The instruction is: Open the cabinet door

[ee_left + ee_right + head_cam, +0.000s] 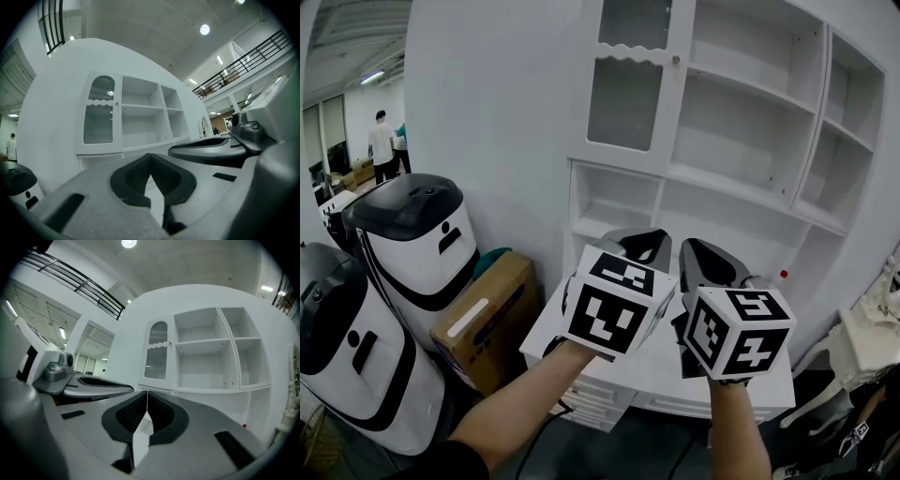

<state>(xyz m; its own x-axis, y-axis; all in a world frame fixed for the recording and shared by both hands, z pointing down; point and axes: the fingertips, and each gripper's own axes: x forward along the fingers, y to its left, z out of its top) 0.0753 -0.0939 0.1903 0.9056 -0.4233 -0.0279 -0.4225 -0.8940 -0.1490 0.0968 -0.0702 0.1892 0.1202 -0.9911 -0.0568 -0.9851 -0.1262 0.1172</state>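
The left hand-held gripper (639,242) and right hand-held gripper (705,258) are held pressed together, empty. The closed, upright cabinet door (628,84) is seen farther and higher, beyond the left one, with its knob (676,59) on its right edge.

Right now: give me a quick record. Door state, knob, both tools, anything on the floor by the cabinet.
cabinet door: shut, glass-paned, left of the open shelves
knob: small, on the door's right edge, nothing touching it
left tool: jaws together, nothing between them, short of the door
right tool: jaws together, nothing between them, close beside the left tool
cardboard box: on the floor, left of the cabinet
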